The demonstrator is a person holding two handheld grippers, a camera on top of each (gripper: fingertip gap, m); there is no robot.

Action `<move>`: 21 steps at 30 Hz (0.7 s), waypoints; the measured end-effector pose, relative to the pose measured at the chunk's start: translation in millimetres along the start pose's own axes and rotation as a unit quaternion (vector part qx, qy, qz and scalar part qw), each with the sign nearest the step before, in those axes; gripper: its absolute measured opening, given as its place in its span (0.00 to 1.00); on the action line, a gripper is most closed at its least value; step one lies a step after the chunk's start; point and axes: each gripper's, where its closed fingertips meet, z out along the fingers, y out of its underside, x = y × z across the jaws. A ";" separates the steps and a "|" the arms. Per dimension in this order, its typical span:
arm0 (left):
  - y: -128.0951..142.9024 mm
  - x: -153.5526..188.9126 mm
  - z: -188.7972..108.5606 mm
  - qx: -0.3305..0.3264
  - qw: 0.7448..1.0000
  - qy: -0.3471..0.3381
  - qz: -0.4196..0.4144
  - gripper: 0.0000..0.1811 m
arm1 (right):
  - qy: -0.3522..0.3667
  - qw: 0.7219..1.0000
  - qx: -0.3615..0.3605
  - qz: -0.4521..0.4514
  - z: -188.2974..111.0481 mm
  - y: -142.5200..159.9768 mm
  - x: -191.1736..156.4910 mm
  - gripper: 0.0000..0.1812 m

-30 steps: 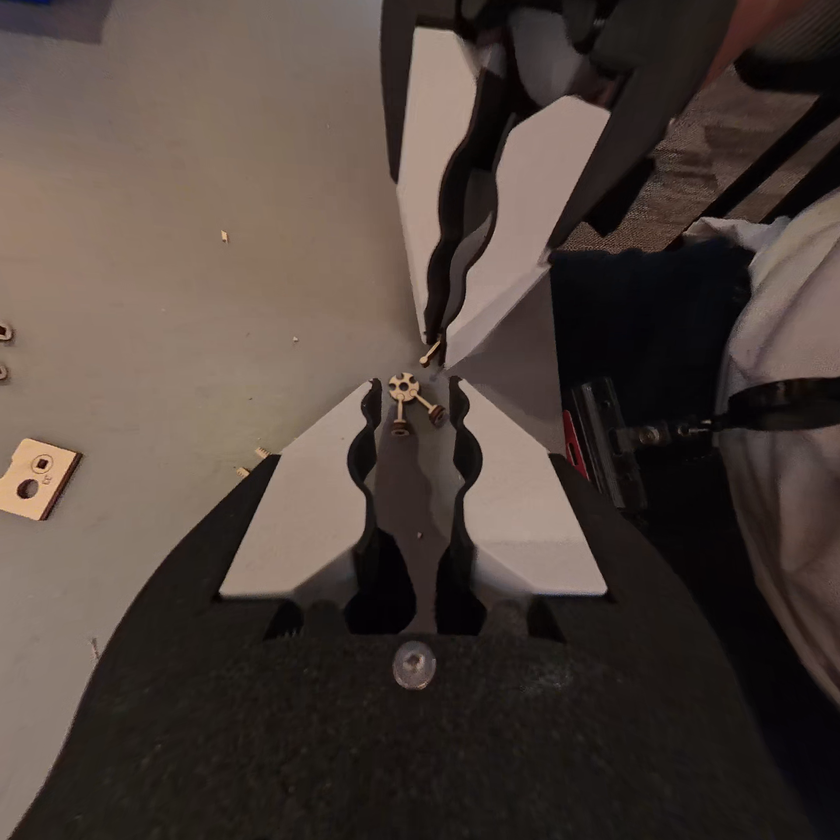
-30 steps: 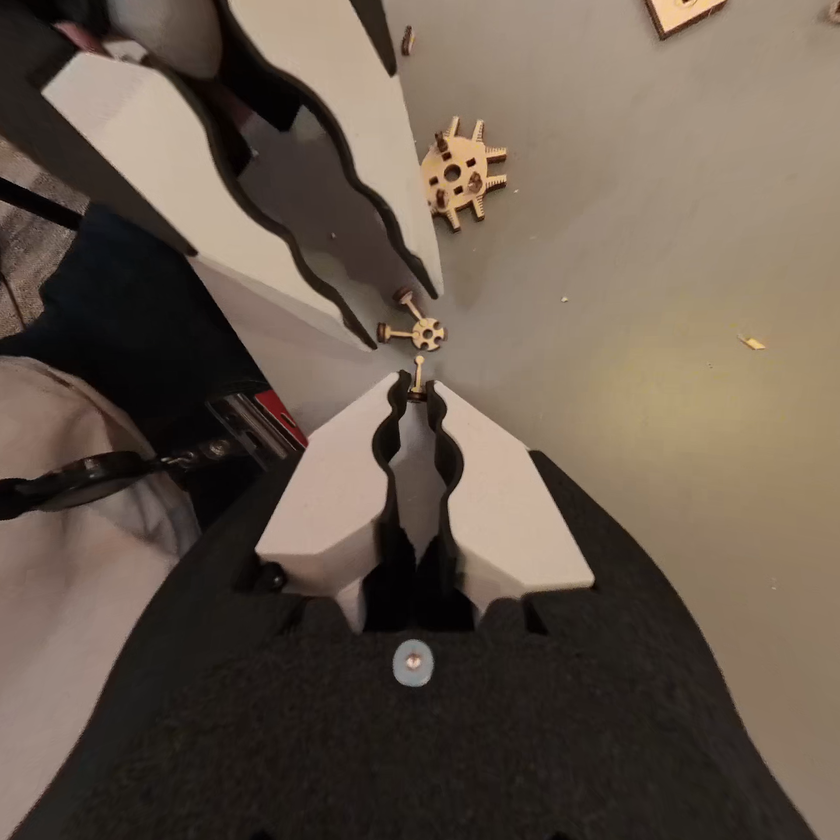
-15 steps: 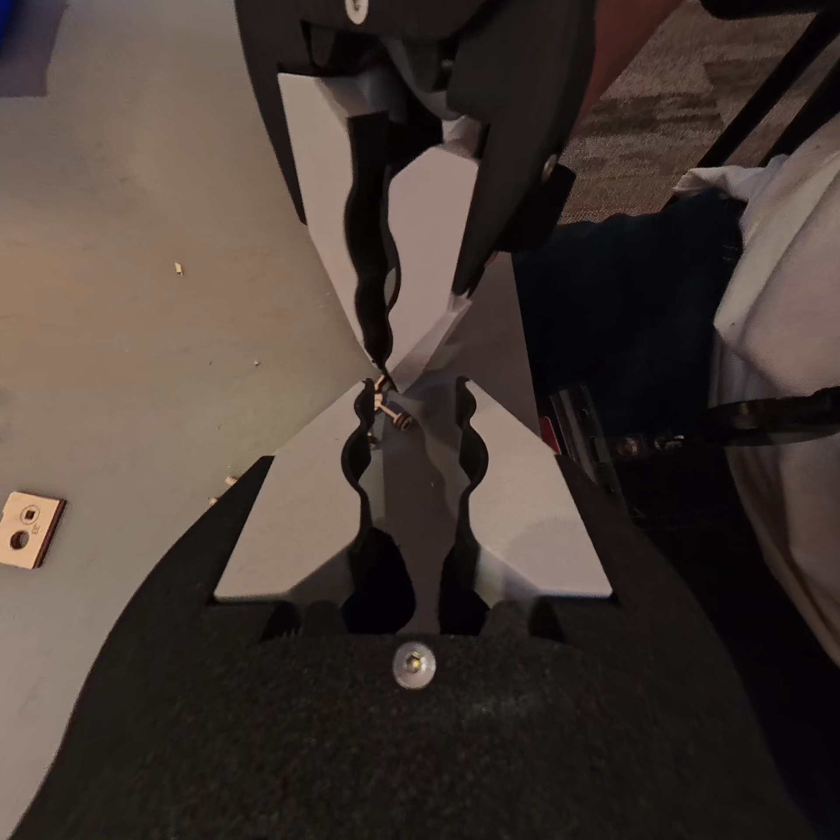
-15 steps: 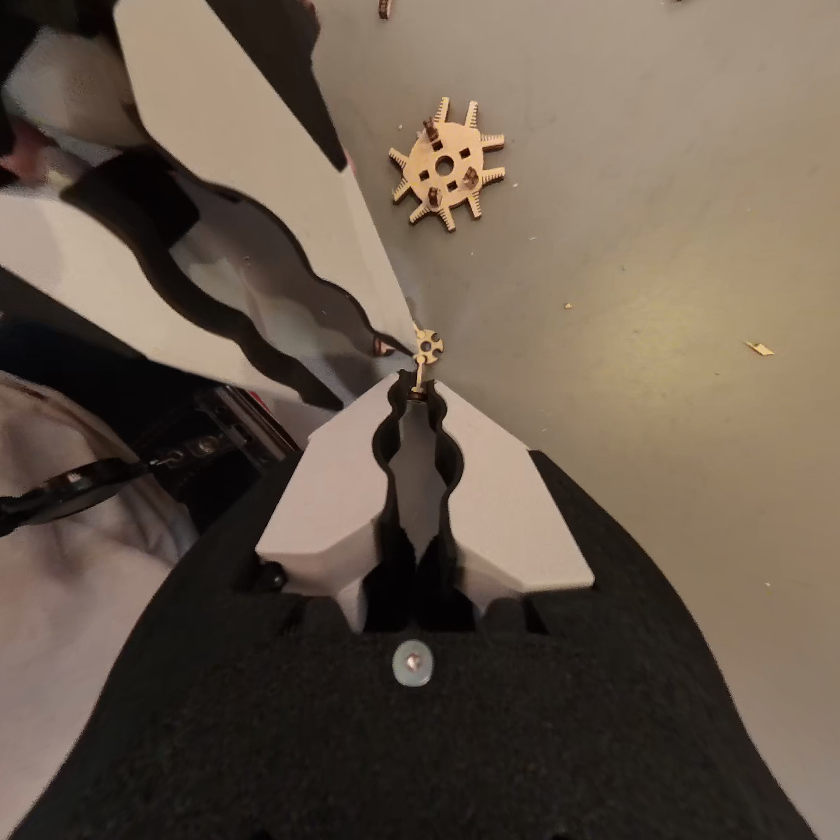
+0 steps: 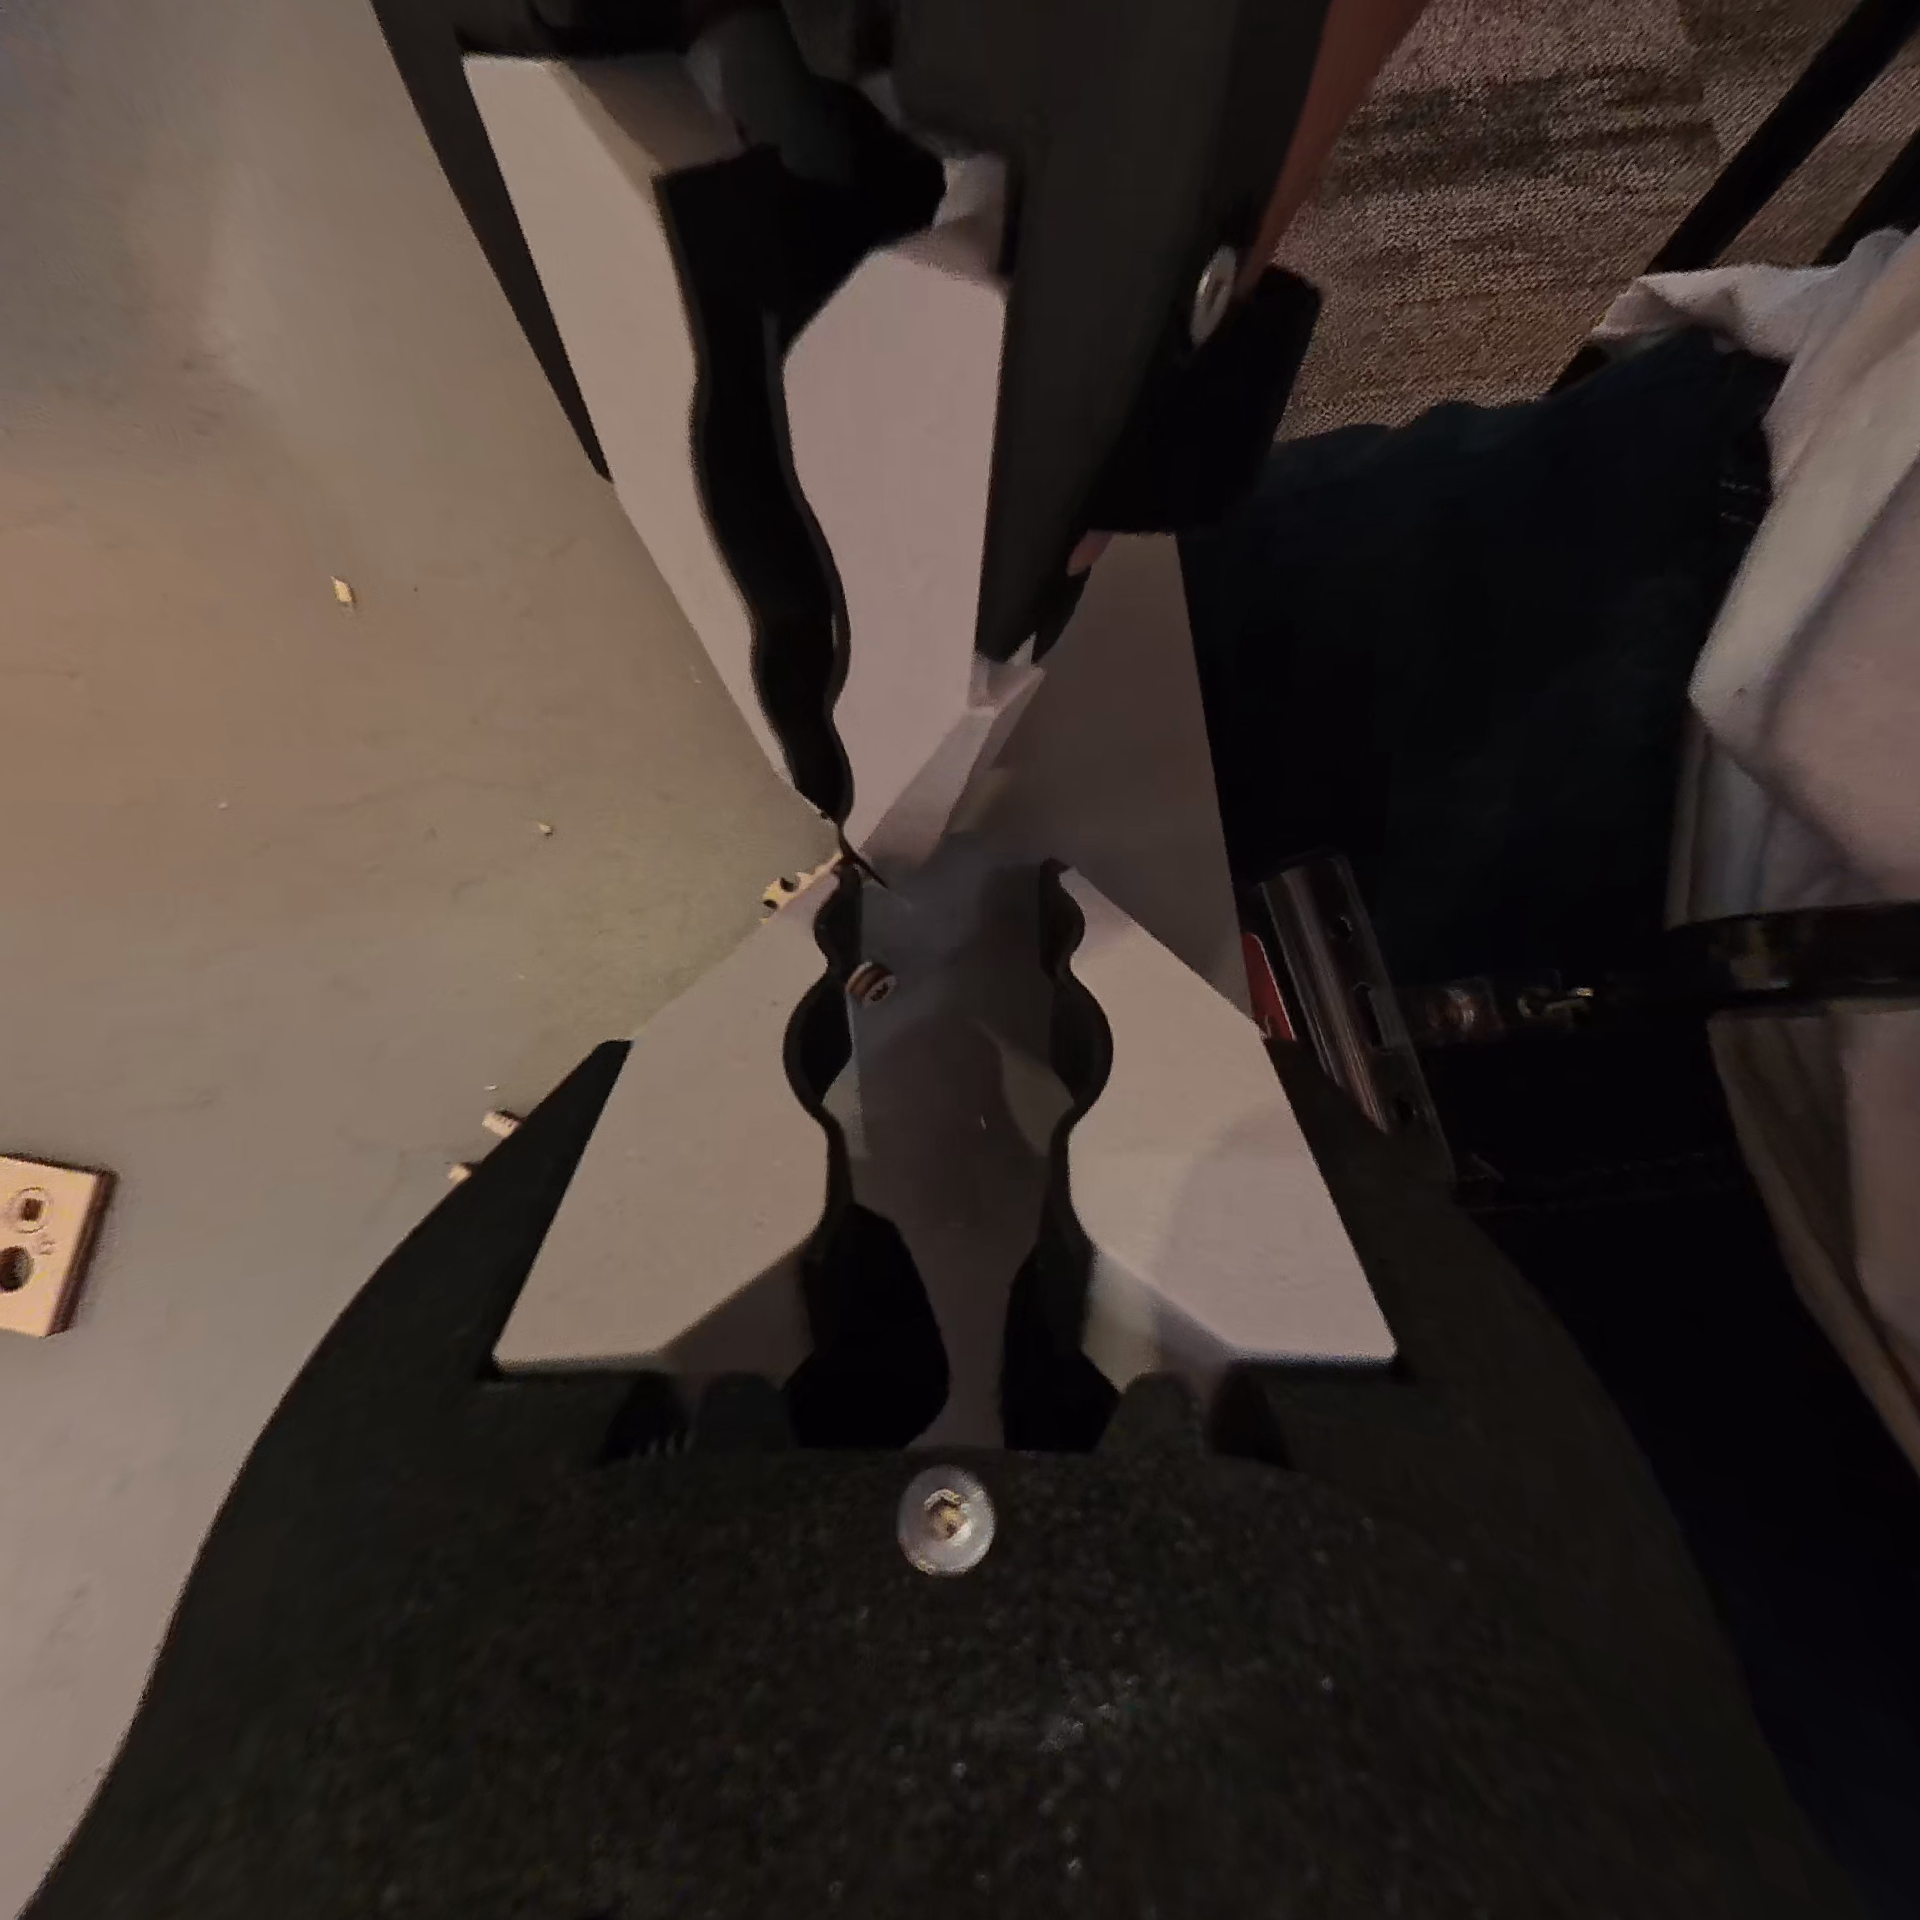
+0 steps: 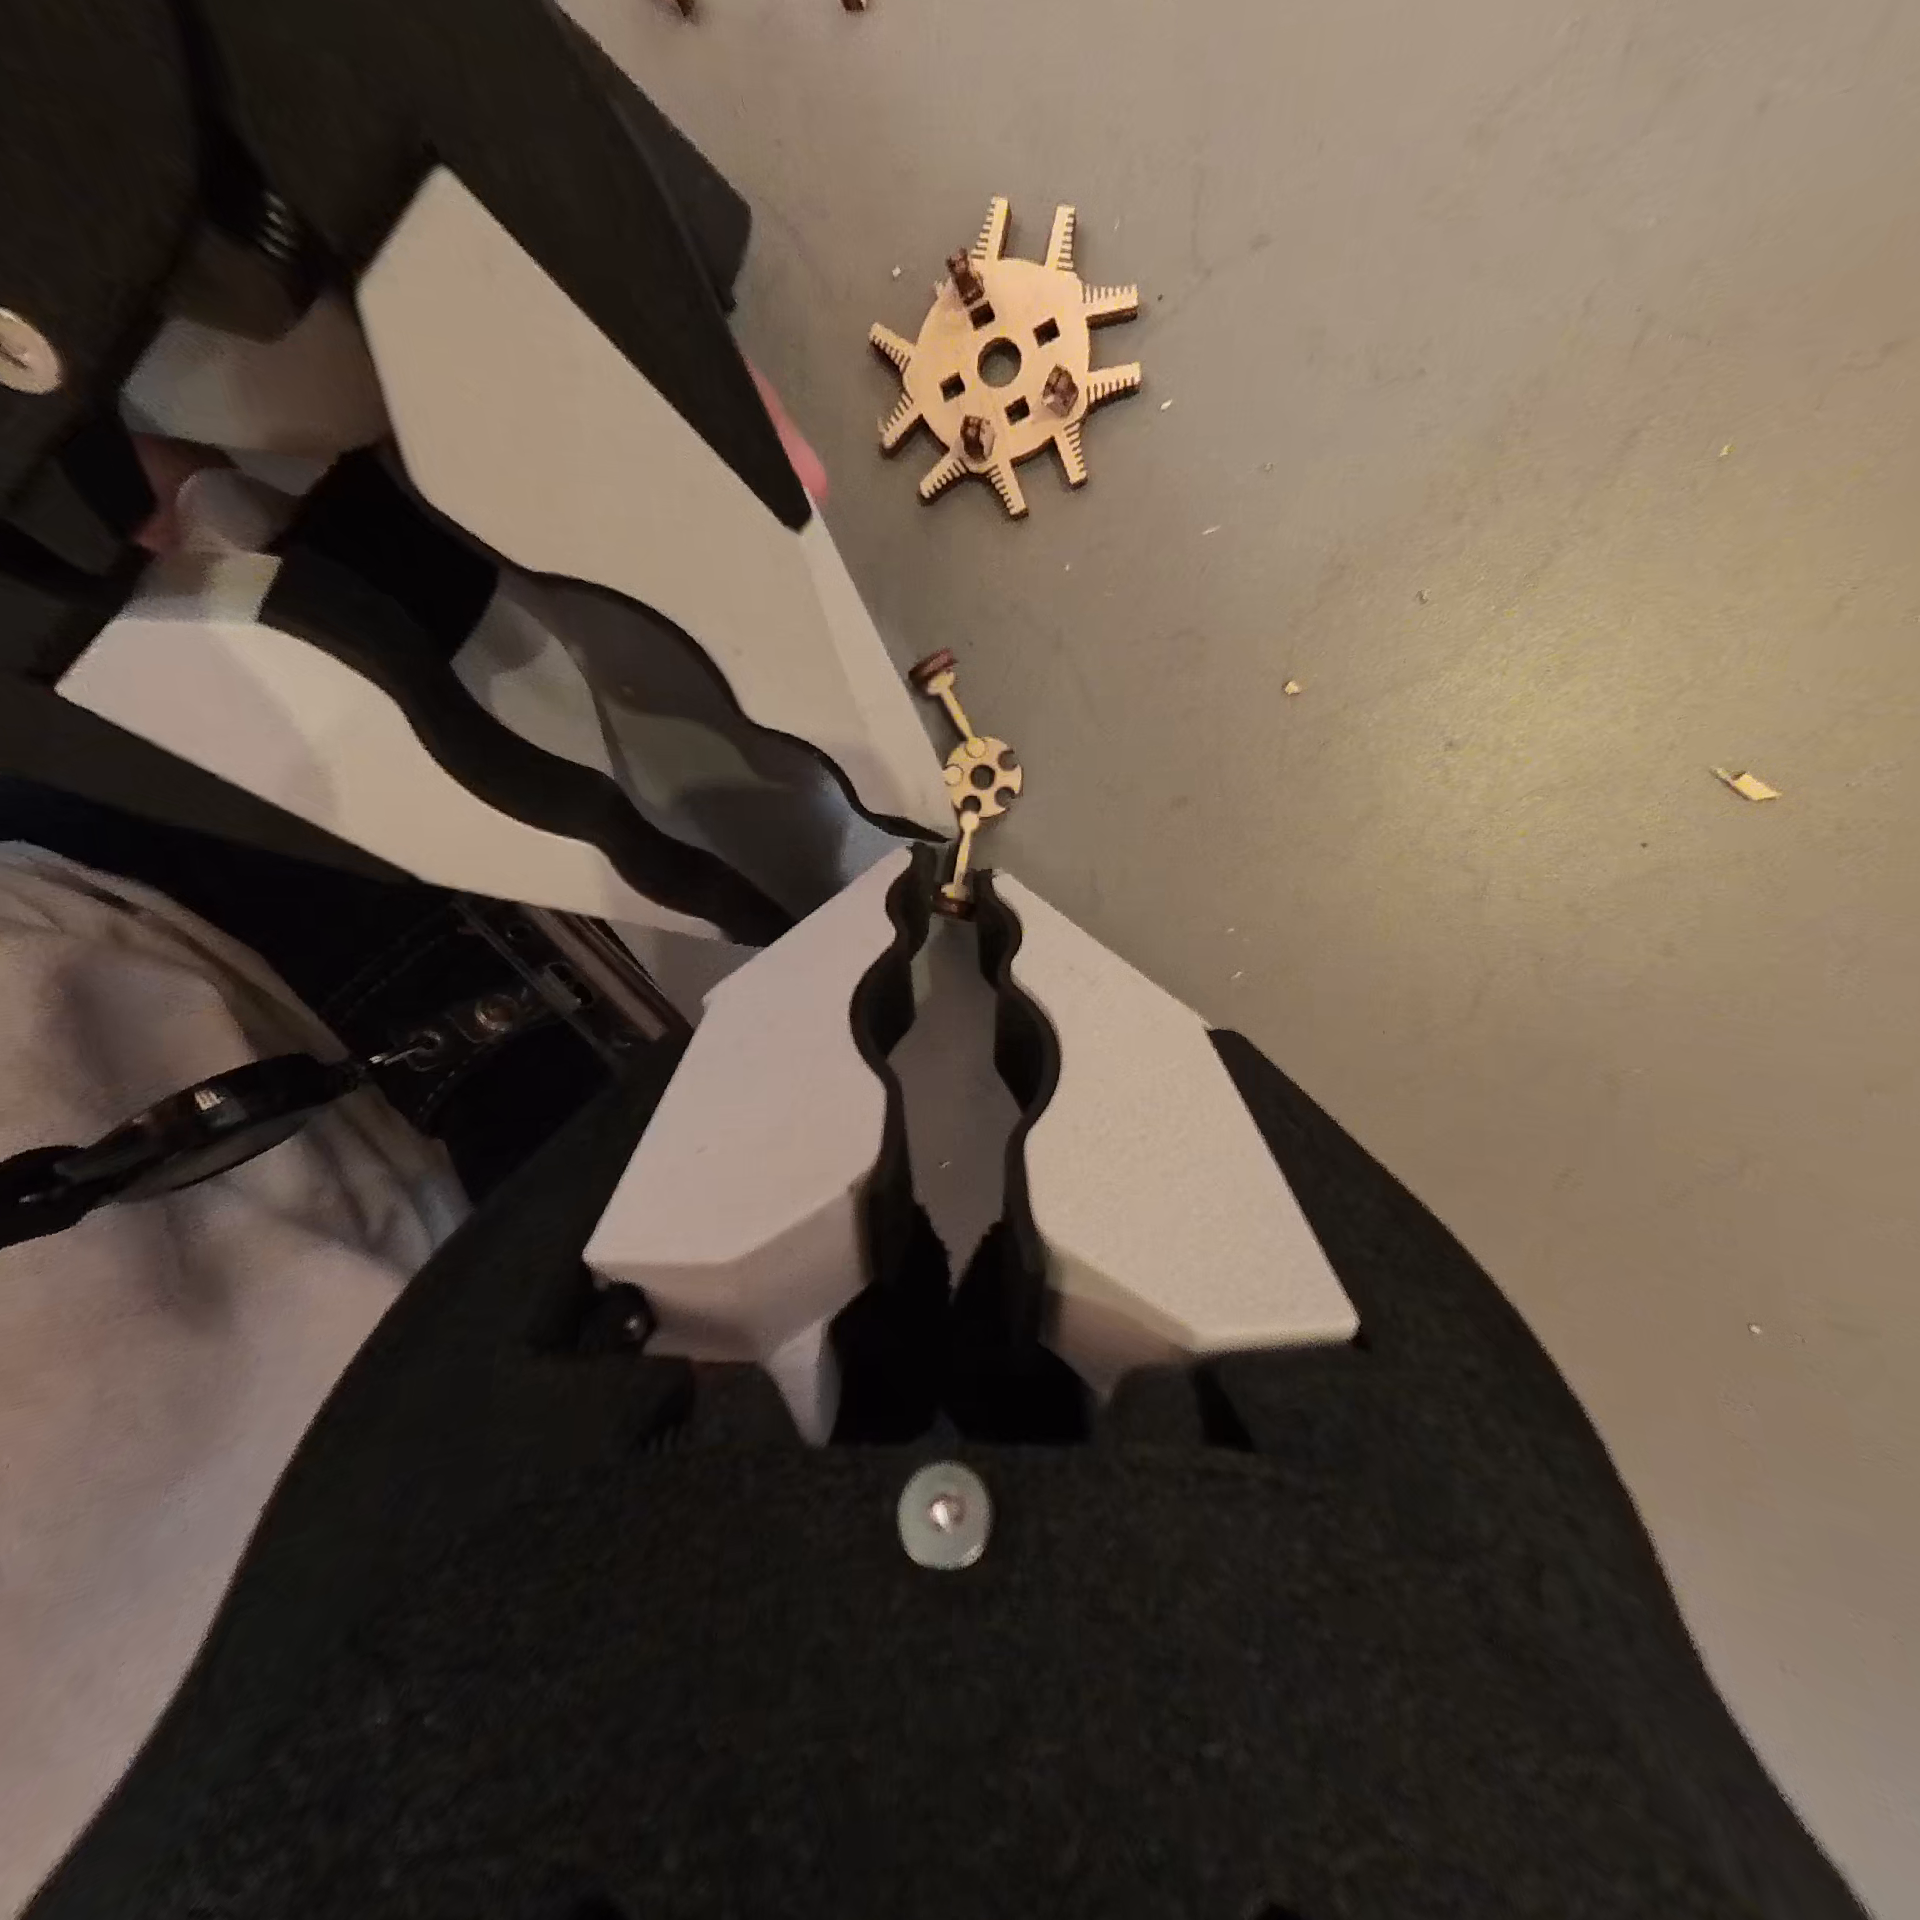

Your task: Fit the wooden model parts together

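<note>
A small round wooden hub lies on the grey table with thin pins stuck in it. My right gripper is shut on the capped end of one wooden pin, whose other end meets the hub. A second pin points away from the hub. My left gripper is open, its jaws set wide apart, and its left fingertip rests against the hub. A third pin's end shows between its jaws. The right gripper comes in from above, tip to tip.
A wooden disc with toothed spokes lies farther out on the table. A square wooden plate with holes lies at the left. Small wood chips are scattered about. The table edge and a person's white shirt are at the right. My two grippers' fingertips are within a few centimetres of each other.
The right gripper has carried its pin up to the hub and now touches it. The left gripper has shifted, so the hub sits at its left fingertip instead of between its jaws.
</note>
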 end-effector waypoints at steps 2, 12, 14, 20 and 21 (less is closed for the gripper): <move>-3.4 -2.0 -3.7 0.008 1.000 -0.004 -0.004 0.20 | -0.001 1.000 -0.002 -0.002 0.0 -0.2 0.0 0.04; 1.4 -5.6 -4.9 -0.001 1.000 -0.005 -0.015 0.24 | 0.001 1.000 -0.008 0.004 0.3 -1.4 1.2 0.04; 0.6 -3.9 -3.7 -0.001 1.000 -0.004 -0.010 0.24 | 0.001 1.000 -0.010 0.004 0.3 -1.5 1.2 0.04; 1.2 -5.6 -4.1 -0.001 1.000 -0.009 -0.013 0.24 | 0.004 1.000 -0.014 0.003 0.4 -2.0 1.7 0.04; 1.6 -6.6 -4.7 -0.001 1.000 -0.010 -0.014 0.25 | 0.005 1.000 -0.014 0.003 0.5 -2.3 1.7 0.04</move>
